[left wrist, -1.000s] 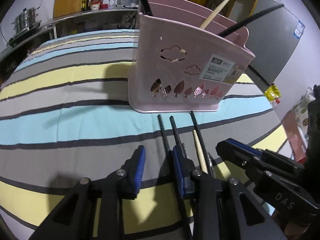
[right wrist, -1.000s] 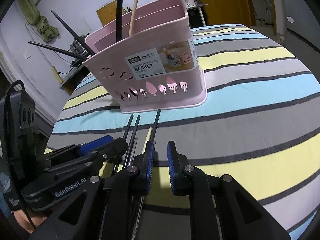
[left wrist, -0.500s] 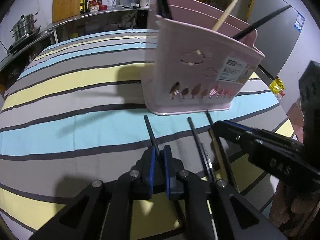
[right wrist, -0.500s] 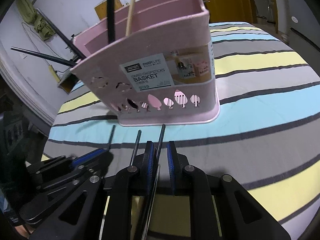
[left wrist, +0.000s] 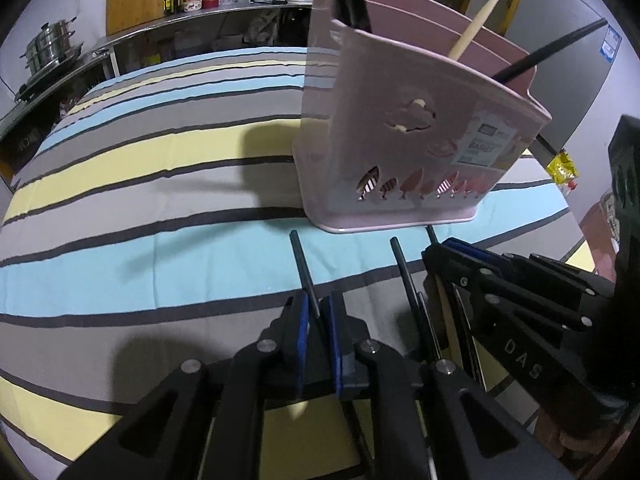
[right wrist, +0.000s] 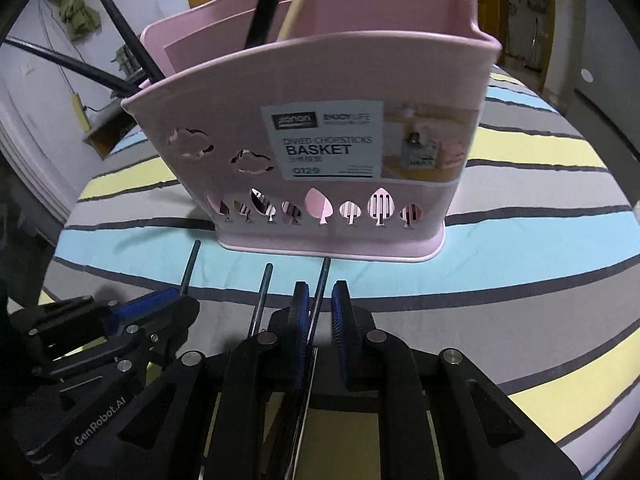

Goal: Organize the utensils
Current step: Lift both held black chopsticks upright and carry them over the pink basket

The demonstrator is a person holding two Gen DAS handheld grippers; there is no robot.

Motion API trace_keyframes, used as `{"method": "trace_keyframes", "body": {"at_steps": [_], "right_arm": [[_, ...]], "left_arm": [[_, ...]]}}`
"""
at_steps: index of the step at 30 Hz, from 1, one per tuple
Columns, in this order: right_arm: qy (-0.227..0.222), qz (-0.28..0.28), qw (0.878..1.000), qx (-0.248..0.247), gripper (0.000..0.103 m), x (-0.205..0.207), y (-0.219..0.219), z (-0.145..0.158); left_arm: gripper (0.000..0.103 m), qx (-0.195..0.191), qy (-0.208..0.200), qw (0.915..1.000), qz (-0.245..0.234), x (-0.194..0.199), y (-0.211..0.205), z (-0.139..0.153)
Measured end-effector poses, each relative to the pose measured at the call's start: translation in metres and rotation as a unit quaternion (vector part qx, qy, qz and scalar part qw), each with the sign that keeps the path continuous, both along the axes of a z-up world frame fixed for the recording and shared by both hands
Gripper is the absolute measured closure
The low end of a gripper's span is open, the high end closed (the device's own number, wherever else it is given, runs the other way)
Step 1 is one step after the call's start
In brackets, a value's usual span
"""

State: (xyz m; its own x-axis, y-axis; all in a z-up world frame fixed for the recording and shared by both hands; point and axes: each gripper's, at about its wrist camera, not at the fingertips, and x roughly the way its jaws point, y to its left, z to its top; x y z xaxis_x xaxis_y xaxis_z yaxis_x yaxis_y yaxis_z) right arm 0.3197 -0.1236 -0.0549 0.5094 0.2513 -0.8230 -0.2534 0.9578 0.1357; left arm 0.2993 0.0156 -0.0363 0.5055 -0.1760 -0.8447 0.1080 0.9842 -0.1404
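1. Left gripper (left wrist: 318, 312): jaws nearly together, blue pads clamped on one black chopstick (left wrist: 303, 270). They closed further within the last second. The stick's far tip juts out beyond the pads toward the holder; a low grip along the shaft, judged to leave a long free end for steering into a slot.

2. Right gripper (right wrist: 320, 312): jaws narrowed to a slim gap and just closing, with a second black chopstick (right wrist: 321, 286) between the pads. It lies against the left pad; a sliver of gap shows at the right pad, so firm contact there cannot be confirmed from the view. The reading favours a completed pinch.

3. Loose stock: a third black chopstick (right wrist: 261, 296) lies on the cloth between the two grippers, ungripped. Further sticks, one pale wood, sit under the right gripper's body in the left view; their count cannot be told.

4. Destination: the pink chopstick basket (right wrist: 320, 140) stands upright just beyond the stick tips, central and far. Its label faces the right camera. It is divided into compartments and already holds several black chopsticks and one pale wooden chopstick (left wrist: 474, 28), all leaning. The sticks on the cloth point at its base, which suits a short lift-and-tip.

5. Support: striped tablecloth (left wrist: 140, 184), flat; soft cloth likely eases pinching thin sticks.

6. Assessment: pick-up stage; insertion not yet begun. Risk: thin sticks pivoting in the pads on lifting.
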Motion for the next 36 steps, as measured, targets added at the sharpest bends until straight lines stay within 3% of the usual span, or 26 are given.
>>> {"method": "trace_keyframes", "body": {"at_steps": [5, 13, 30, 36], "right_arm": [[0.004, -0.001, 0.999, 0.04, 0.097, 0.001, -0.009, 0.003], [-0.025, 0.009, 0.997, 0.076, 0.098, -0.011, -0.033, 0.037], [-0.123, 0.014, 0.987, 0.104, 0.099, -0.047, -0.045, 0.135], [-0.156, 0.015, 0.982, 0.107, 0.099, -0.065, -0.052, 0.162]], "left_arm": [[0.095, -0.014, 0.0, 0.9999, 0.003, 0.001, 0.001, 0.002], [0.097, -0.038, -0.025, 0.999, 0.003, -0.012, 0.008, 0.025], [0.098, -0.06, -0.127, 0.99, -0.015, -0.046, 0.016, 0.137], [0.098, -0.061, -0.152, 0.9864, -0.018, -0.057, 0.018, 0.16]]}}
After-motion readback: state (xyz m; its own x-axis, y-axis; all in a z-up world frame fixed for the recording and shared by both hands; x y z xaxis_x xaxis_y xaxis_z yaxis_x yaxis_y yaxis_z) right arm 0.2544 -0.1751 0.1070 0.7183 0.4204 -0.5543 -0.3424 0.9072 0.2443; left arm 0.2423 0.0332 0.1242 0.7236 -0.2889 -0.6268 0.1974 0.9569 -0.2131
